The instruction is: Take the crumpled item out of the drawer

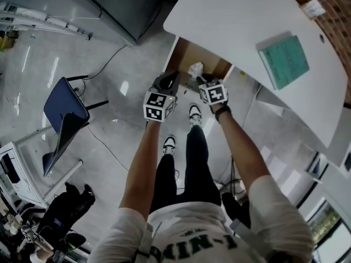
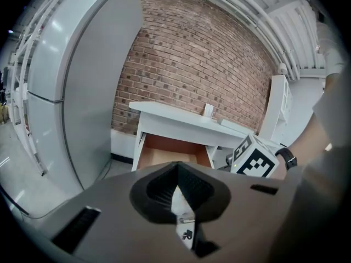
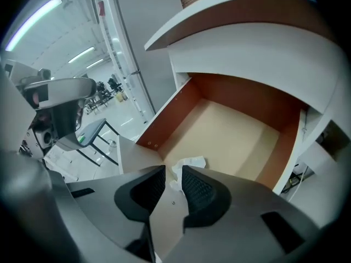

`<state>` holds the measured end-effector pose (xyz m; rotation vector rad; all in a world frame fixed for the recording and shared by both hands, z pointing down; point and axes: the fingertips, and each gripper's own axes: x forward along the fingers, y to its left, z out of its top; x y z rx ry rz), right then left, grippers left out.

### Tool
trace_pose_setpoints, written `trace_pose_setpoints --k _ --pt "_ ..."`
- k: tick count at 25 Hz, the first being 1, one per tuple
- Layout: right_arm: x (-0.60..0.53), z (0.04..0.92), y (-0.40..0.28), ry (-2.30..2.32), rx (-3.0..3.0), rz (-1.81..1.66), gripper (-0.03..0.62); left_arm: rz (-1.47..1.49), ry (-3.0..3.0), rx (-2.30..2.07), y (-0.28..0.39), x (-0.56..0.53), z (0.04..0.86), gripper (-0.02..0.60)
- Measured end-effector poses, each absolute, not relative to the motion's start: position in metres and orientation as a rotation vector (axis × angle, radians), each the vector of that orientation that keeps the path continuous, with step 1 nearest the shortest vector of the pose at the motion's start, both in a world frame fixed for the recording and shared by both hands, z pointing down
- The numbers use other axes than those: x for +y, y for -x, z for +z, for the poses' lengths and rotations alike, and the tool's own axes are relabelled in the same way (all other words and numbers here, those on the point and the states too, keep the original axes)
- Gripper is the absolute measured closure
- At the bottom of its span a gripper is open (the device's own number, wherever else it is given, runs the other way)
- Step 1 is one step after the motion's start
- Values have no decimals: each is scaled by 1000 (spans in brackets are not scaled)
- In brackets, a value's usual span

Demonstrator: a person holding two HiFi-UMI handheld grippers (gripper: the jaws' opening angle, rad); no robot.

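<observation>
A drawer (image 1: pixel 181 49) stands pulled out from under the white table (image 1: pixel 236 15); its brown inside also shows in the right gripper view (image 3: pixel 170 116) and the left gripper view (image 2: pixel 141 153). A crumpled white item (image 1: pixel 196 68) lies in the drawer's front corner. My right gripper (image 1: pixel 202 80) hangs right over it. In the right gripper view its jaws (image 3: pixel 173 171) stand a little apart, with the crumpled item (image 3: pixel 192 162) at and just beyond the tips, not pinched. My left gripper (image 1: pixel 167 81) is held beside it, outside the drawer's front, jaws (image 2: pixel 176 166) together and empty.
A green notebook (image 1: pixel 284 61) and a small card (image 1: pixel 312 7) lie on the table top. A blue chair (image 1: pixel 63 111) stands on the floor to the left, with a cable near it. A tall grey cabinet (image 2: pixel 82 92) is left of the table, against a brick wall (image 2: pixel 192 64).
</observation>
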<state>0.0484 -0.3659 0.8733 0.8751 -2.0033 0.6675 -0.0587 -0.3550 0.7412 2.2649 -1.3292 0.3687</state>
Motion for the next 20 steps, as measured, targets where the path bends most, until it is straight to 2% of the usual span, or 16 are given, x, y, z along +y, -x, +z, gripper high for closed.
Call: trace_pose_setpoints --k 13,20 --pt "-375 921 -33 -790 -1899 667 439 411 -2290 -1328 80 -364 760 581" --pt "-383 945 -38 -722 -1843 681 424 390 -2306 -1325 81 -373 766 581"
